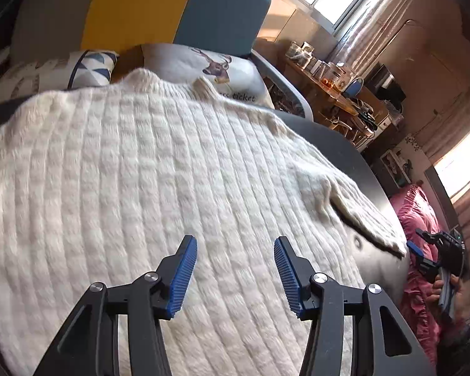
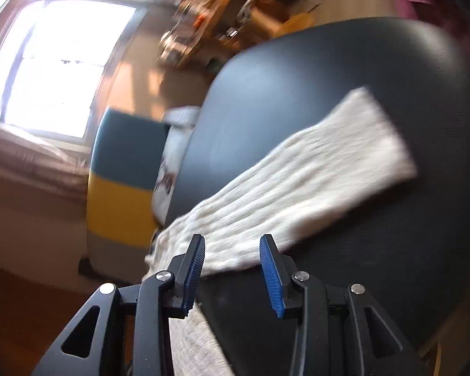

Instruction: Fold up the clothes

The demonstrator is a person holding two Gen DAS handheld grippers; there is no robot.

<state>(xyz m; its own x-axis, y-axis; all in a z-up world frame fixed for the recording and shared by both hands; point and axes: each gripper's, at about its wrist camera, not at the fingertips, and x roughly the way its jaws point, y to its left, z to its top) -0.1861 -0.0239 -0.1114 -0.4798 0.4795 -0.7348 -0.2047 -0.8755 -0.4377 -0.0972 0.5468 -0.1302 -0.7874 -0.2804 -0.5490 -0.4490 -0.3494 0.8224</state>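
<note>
White knit sweater (image 1: 134,169) spread flat on the dark worktop (image 2: 297,94), its sleeve (image 2: 313,169) ahead of the right gripper (image 2: 232,269); both left gripper (image 1: 235,272) and right jaws open, empty: sleeve grasp probably next.

Harsh window (image 2: 56,62) glare, fisheye warp, right view motion-blurred.

sweater (image 1: 141,172) | cream ribbed knit | flat on dark table (image 1: 338,144)
</note>
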